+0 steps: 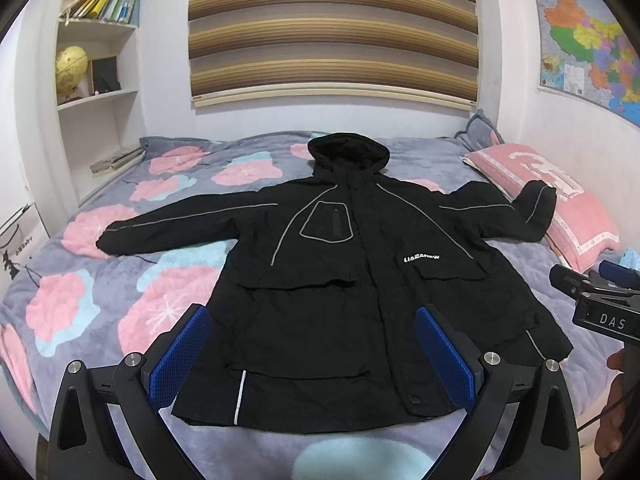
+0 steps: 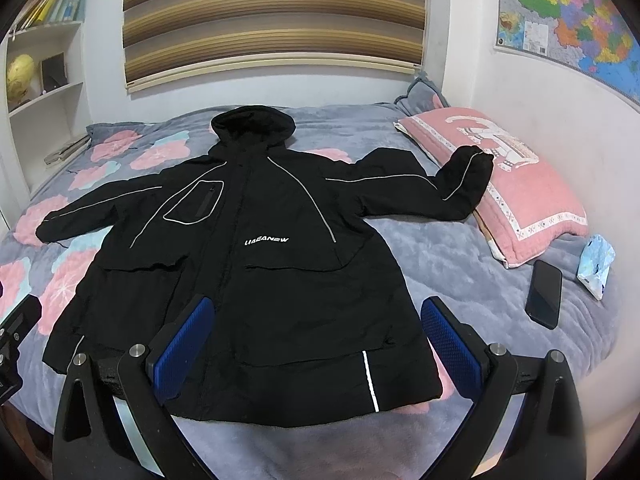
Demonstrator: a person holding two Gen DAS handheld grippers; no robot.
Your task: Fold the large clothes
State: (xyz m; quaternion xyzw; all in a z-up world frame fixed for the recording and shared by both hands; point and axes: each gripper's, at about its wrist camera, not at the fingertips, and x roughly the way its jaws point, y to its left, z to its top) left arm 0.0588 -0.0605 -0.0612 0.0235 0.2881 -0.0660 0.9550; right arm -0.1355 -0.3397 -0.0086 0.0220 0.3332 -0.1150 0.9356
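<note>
A large black hooded jacket with grey piping lies flat, front up, on the bed, hood away from me, both sleeves spread out. It also shows in the right wrist view. Its right sleeve cuff rests on a pink pillow. My left gripper is open and empty, held above the jacket's hem. My right gripper is open and empty, also above the hem. The right gripper's body shows at the right edge of the left wrist view.
The bed has a grey cover with pink flowers. A pink pillow, a black phone and a tissue pack lie at the right. A bookshelf stands at the left; walls close in behind and right.
</note>
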